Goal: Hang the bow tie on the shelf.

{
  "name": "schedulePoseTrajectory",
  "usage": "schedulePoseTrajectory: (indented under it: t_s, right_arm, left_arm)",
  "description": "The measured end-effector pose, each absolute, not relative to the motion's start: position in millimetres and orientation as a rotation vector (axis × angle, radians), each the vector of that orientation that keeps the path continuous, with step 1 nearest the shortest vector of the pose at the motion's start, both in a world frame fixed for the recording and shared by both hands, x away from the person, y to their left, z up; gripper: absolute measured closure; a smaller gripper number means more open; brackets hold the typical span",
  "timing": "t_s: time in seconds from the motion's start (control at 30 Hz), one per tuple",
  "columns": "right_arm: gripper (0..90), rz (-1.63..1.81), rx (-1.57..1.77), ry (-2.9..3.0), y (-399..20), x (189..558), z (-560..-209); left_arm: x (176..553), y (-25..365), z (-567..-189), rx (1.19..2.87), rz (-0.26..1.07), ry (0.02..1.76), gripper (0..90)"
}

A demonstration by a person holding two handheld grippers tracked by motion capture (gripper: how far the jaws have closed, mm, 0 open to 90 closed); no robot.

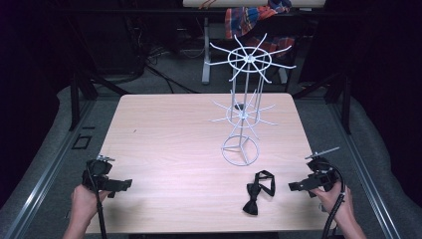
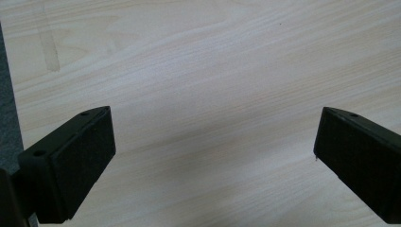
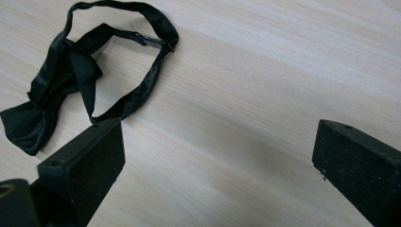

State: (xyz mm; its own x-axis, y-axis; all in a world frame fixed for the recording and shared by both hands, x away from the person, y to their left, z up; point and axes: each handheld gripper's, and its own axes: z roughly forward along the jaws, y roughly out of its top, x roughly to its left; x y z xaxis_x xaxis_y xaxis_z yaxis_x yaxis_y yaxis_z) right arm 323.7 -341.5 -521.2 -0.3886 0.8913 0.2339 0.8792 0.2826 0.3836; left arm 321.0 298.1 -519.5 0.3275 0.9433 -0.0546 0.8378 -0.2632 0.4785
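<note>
Pale wood table (image 1: 164,144) – dark room (grey floor (image 1: 45,149))

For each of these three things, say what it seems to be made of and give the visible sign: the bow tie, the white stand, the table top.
Bow tie: black fabric, probably satin; soft folds with a faint sheen, limp strap.
White stand: thin wire, likely painted or coated metal; slender rods, rings and spokes, evenly white.
Table top: pale wood or wood-look laminate; fine straight grain lines, smooth matt surface.
</note>
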Motion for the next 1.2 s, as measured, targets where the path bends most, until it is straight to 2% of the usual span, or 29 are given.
schedulePoseTrajectory:
  t_s: [0.57,0.87,1.07,1.2]
  right_arm:
    - [1.5,0.724,1.680,2.524,-333,325,-520]
    - [4.4,0.632,1.589,2.522,-323,332,-516]
    - [0.4,0.603,1.551,2.548,-309,343,-520]
    - [1.3,0.603,1.507,2.567,-303,345,-519]
  left_arm:
    - [323,295,-522,2.197,0.345,1.563,0.0]
    - [326,294,-524,2.209,0.334,1.566,0.0]
    - [326,294,-525,2.216,0.331,1.562,0.0]
    - [326,293,-525,2.217,0.326,1.563,0.0]
